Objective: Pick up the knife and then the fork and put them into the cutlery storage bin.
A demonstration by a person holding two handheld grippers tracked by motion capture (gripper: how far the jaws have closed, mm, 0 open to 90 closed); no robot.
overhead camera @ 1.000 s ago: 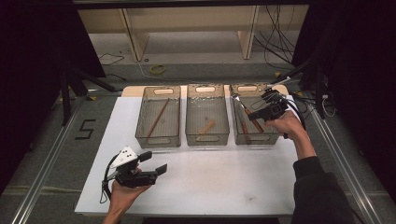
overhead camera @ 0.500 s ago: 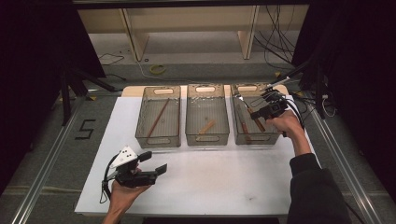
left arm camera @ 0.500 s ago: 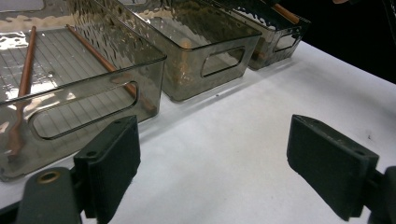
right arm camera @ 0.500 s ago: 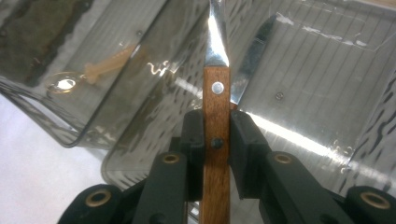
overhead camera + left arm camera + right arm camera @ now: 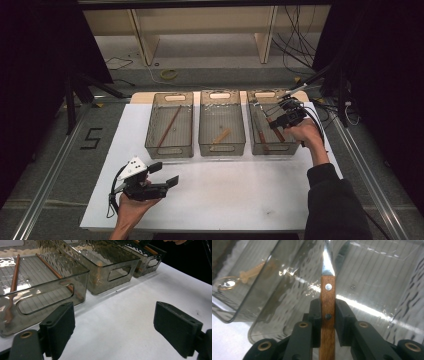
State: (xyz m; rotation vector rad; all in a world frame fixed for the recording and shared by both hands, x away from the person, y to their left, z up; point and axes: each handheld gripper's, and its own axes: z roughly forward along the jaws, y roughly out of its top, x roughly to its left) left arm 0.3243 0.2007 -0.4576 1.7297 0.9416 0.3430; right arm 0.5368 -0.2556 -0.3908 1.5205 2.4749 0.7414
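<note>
R gripper (image 5: 327,315) is clamped on a wood-handled knife (image 5: 327,302), pads squeezing the handle just behind the first rivet, blade sticking out ahead of the fingertips over the right bin (image 5: 295,150). In the high view the R gripper (image 5: 281,119) hangs above that bin, w/ another wood-handled utensil (image 5: 261,136) lying below and left of the fingertips.

Risks, as I judge them: grip is narrow and sits near the blade end, so most of the handle hangs behind the pads; the knife could pivot or slide out if the wrist tips. Blade tip ahead of the fingers could catch the bin wall on the way down. Dropped from here it'd bounce or land across the other utensil.

L gripper (image 5: 120,327) is spread wide, nothing between, over bare table (image 5: 130,315); left bin (image 5: 50,285) is just ahead of its left fingertip.
</note>
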